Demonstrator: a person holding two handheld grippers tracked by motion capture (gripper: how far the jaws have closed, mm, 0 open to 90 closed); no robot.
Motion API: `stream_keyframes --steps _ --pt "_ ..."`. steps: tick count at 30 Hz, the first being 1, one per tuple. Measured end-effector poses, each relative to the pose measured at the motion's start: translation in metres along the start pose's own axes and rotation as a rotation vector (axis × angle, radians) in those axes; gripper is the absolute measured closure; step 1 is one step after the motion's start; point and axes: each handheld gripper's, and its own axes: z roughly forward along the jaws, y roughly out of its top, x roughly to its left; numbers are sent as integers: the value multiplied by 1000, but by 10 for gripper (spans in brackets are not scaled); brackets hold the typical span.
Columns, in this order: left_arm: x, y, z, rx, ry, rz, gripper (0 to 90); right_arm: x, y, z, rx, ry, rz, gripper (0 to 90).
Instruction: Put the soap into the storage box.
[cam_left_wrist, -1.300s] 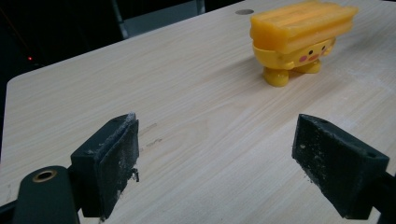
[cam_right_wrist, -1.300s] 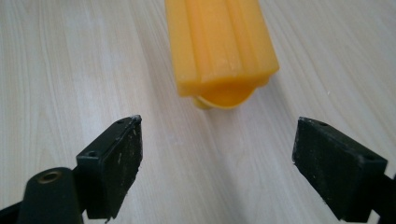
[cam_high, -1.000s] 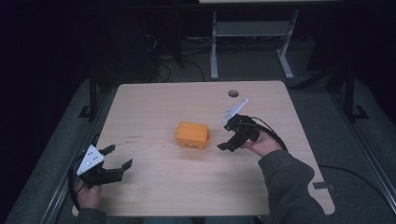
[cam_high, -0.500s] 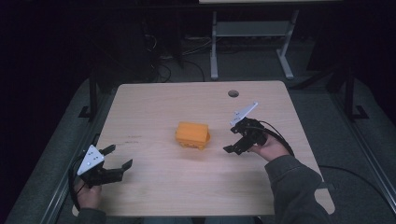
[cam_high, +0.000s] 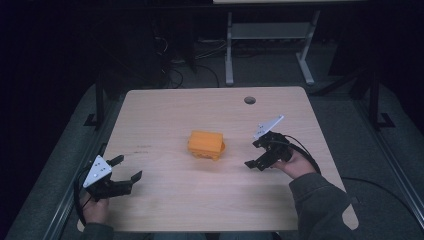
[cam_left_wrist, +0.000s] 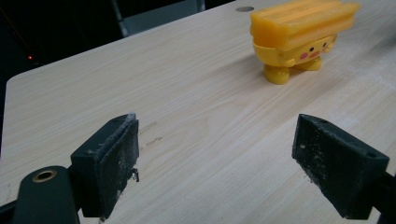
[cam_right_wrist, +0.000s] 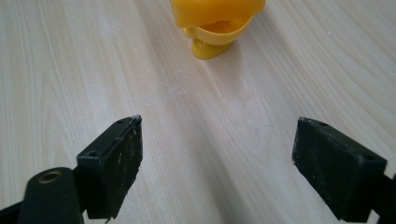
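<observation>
Yellow toy (cam_high: 206, 145), a small figure with an orange slab-like top, stands near the middle of the light wooden bench (cam_high: 165, 110) in the high view. The left tongs (cam_high: 125, 170) rest at the near left edge, well apart from the toy, jaws wide. The right tongs (cam_high: 256, 154) sit near the toy's right side, jaws wide, holding nothing.

In the left gripper view, the toy (cam_left_wrist: 299, 39) shows a face with pink cheeks, far beyond the spread jaws.

In the right gripper view, the toy (cam_right_wrist: 215, 25) stands ahead of the spread jaws, untouched.
</observation>
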Motion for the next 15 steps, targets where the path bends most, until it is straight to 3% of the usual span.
stream_keyframes --steps 5,15 --pt "0 0 0 0 -1 -2 139 2 -5 -3 5 -14 -8 156" --pt "-1 0 0 3 -3 1 139 8 -31 -10 -13 -27 31 158"
